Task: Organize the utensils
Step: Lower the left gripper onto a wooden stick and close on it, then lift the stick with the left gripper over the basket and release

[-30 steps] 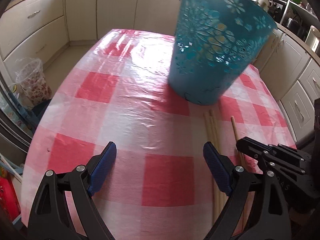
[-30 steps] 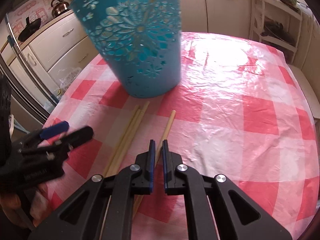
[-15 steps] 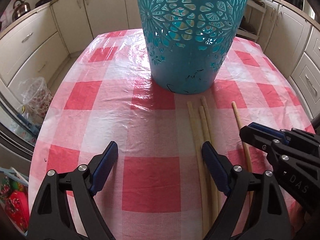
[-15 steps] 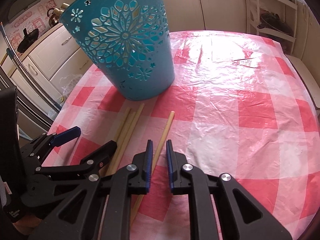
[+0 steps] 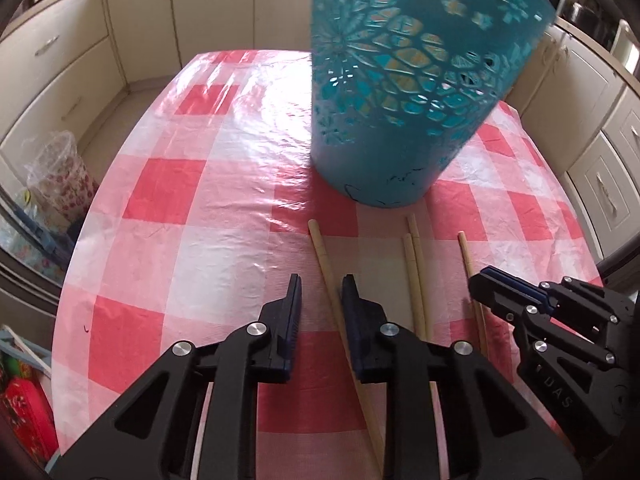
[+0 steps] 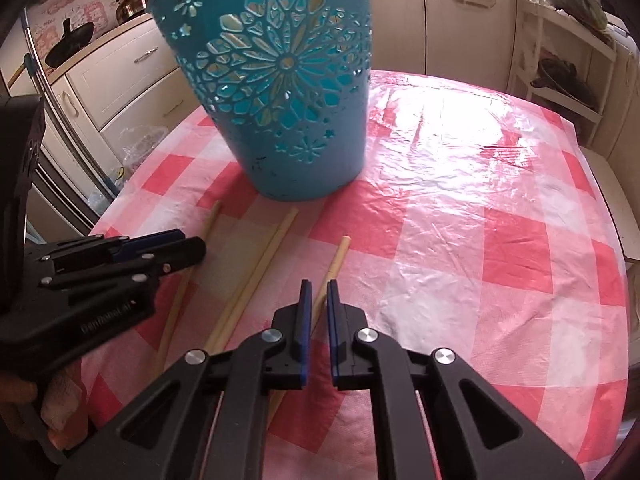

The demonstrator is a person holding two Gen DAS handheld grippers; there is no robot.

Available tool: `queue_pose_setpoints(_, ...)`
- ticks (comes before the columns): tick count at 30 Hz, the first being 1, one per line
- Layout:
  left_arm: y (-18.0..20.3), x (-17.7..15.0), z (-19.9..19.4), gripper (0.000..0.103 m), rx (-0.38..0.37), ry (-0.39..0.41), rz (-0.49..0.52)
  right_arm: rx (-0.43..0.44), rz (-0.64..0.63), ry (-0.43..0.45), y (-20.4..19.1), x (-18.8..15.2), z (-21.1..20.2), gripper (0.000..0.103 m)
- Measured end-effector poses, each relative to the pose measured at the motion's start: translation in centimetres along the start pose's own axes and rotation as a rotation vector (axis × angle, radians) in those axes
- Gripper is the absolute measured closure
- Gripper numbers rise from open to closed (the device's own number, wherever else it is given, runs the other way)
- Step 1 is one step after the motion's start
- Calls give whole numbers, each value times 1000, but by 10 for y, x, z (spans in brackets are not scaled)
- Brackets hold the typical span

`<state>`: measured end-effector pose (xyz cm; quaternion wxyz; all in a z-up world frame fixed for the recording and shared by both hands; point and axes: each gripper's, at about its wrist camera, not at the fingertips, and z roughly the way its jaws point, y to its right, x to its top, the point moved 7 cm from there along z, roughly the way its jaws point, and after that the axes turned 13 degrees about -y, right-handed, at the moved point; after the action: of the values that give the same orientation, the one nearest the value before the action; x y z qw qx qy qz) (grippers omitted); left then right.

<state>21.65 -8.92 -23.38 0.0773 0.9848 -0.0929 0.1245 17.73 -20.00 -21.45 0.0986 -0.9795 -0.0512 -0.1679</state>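
Wooden chopsticks: four in all, lying flat on the table in front of the basket, their far ends pointing at its base and none touching it.
Left-most chopstick (image 5: 326, 264): angled apart from the others; it runs between the fingers of the left gripper.
Middle pair (image 5: 414, 264): two sticks side by side, touching along their length, with no gripper on them.
Right-most chopstick (image 5: 464, 248): set apart from the pair; its near part passes under the right gripper.
Left gripper (image 5: 322, 284): tilted steeply down at the table. Its jaws have just been closing and now stand narrow with the left-most chopstick between them. The stick lies close against the right-hand pad while a clear gap shows at the other pad, so it is not clamped.
Right gripper (image 6: 319, 286): one, tilted steeply down just beside the left gripper. Its jaws are drawn together to a slim slit above the right-most chopstick; whether the pads pinch that stick cannot be told.
Basket (image 5: 400, 120): one teal plastic basket with flower cut-outs, upright near the middle of the table.
Tablecloth (image 5: 200, 240): red and white checks under a shiny clear cover.
Surroundings: cream cabinets (image 5: 72, 80) around the table, and a kettle (image 6: 130, 0) on the counter.
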Motion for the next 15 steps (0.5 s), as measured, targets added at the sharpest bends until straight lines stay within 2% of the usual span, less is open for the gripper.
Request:
queue_pose_setpoints(2,1,3,2,76,-4,-10,-7,-2,15,0,2,1,1,93)
queue_pose_setpoints(5,8,8,5,76,67,2,25,-14,1,7,-1,2,3,93)
queue_pose_setpoints(6,12,9,6,78,90,12,43,-13,-3,8,-1,2,3,93)
queue_pose_setpoints(8,13,8,6,97,82,25,51,-13,-13,11,-3,4,4,93)
queue_pose_setpoints(10,10,6,5,98,33,23,31,-5,-21,4,-5,2,4,94)
queue_pose_setpoints(15,6,3,5,97,56,22,39,-32,-37,3,-9,1,5,89)
